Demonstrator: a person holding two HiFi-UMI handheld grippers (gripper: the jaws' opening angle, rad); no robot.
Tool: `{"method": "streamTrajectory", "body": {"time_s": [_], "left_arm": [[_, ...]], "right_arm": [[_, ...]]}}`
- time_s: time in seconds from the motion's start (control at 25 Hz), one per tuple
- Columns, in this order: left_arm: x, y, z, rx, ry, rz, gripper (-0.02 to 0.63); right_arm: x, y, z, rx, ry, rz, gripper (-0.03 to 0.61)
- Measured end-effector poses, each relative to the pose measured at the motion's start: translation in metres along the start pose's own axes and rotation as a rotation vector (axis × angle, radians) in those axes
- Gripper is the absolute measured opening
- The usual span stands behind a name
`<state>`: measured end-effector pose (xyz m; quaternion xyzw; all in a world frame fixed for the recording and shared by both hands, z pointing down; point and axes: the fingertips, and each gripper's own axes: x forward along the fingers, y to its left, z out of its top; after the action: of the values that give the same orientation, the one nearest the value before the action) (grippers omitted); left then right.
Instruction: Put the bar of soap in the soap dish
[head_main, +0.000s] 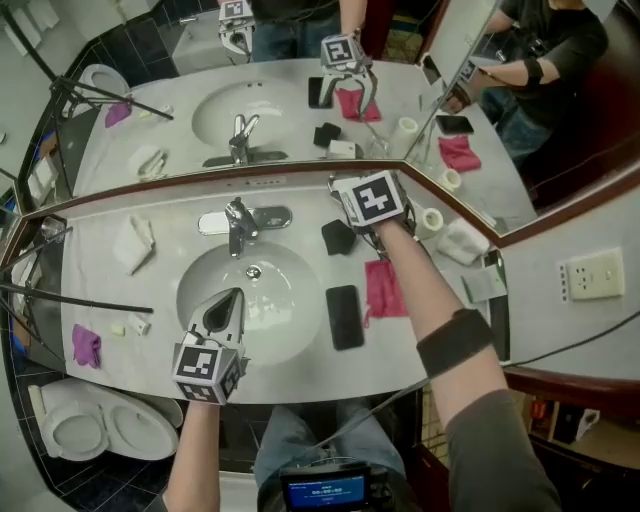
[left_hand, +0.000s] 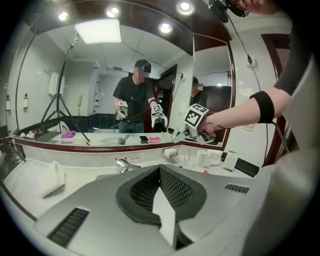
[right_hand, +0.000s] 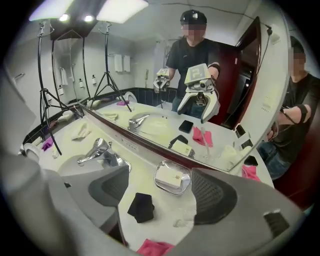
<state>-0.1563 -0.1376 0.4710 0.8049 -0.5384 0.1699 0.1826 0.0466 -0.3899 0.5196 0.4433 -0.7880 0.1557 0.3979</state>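
Soap bar: lying flat in the soap dish, back of the counter by the mirror.
Right gripper: jaws wide apart, gripping nothing; the dish and a black cloth sit below the gap.
Head view: that gripper's marker cube hides the dish.
Left gripper: jaws together, empty, over the basin.

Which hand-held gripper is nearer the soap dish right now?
Right. The right hand-held gripper hangs open right at the soap dish; the left hand-held gripper, shut, is over the sink basin, well apart.
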Motion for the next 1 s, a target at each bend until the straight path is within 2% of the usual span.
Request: {"method": "streamTrajectory", "body": {"time_s": [0.12,0.28,0.68,0.88,1.0], "left_arm": [[0.001,0.01,-0.008,-0.003,0.007,0.014,0.002],[0.002,0.018,-0.02,-0.024,0.009,0.022,0.002],[0.016,0.027,-0.048,-0.04,0.023,0.019,0.002],[0.016,0.029,-0.053,-0.073,0.022,0.035,0.002],[0.012,0.033,-0.062,-0.066,0.032,0.042,0.002]], "right_arm": [[0.023,0.007,-0.011,0.034,0.099,0.065,0.422],[0.049,-0.01,-0.03,0.008,0.192,0.024,0.422],[0.092,-0.022,-0.044,0.006,0.302,0.021,0.423],[0.106,-0.023,-0.048,0.014,0.338,0.015,0.391],[0.112,-0.023,-0.058,0.035,0.365,0.02,0.38]]}}
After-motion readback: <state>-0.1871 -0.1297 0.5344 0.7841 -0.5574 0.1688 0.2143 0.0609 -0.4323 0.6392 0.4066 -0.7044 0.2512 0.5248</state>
